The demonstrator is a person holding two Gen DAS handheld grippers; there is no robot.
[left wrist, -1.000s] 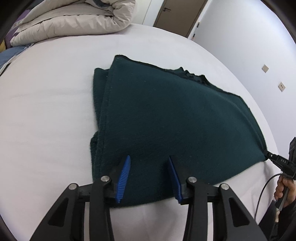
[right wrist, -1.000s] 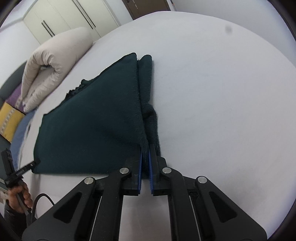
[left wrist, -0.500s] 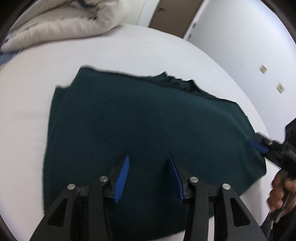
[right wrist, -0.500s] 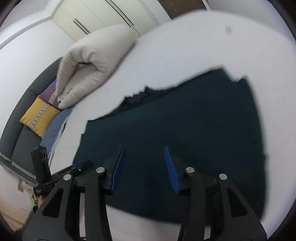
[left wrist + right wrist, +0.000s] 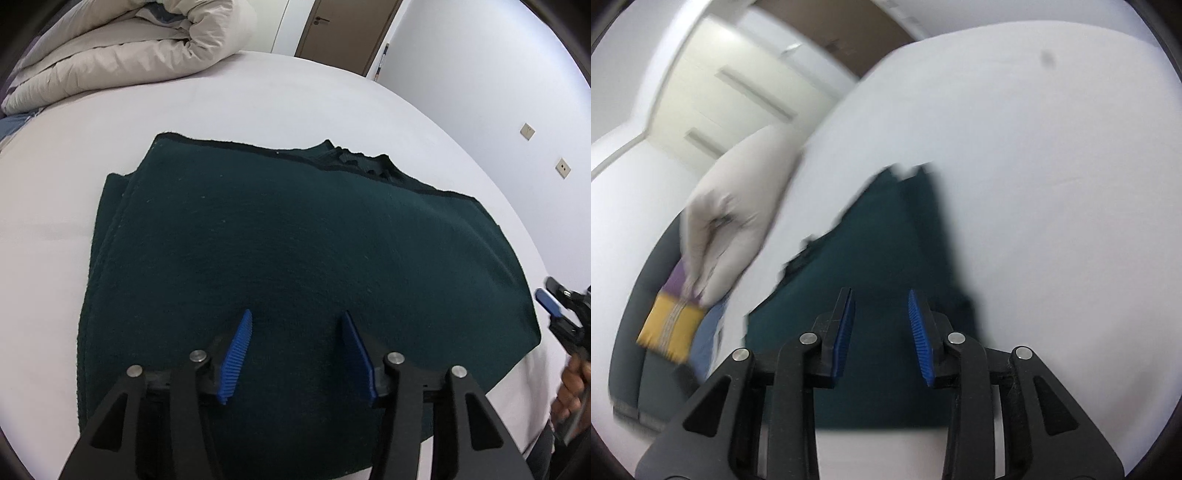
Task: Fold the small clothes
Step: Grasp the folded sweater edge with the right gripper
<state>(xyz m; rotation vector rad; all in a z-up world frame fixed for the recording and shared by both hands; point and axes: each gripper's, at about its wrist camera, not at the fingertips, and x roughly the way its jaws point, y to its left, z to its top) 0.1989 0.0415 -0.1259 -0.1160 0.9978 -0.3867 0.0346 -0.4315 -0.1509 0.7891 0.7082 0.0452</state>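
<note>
A dark green knit garment (image 5: pixel 295 251) lies folded flat on the white bed (image 5: pixel 258 96). Its layered left edge and rumpled far edge show. My left gripper (image 5: pixel 295 350) is open and empty, just above the garment's near part. The right gripper's blue tip (image 5: pixel 548 301) shows off the garment's right corner. In the blurred right wrist view the same garment (image 5: pixel 886 236) lies ahead, and my right gripper (image 5: pixel 881 336) is open and empty above its near edge.
A rolled beige duvet (image 5: pixel 122 55) lies at the bed's far left, also in the right wrist view (image 5: pixel 738 192). A yellow and purple cushion (image 5: pixel 670 325) sits on a dark sofa. A door (image 5: pixel 351 33) and wall lie beyond.
My right gripper let go of the garment's corner, opened and pulled back, its view swinging. The left gripper stayed open and shifted over the garment, which now lies flat.
</note>
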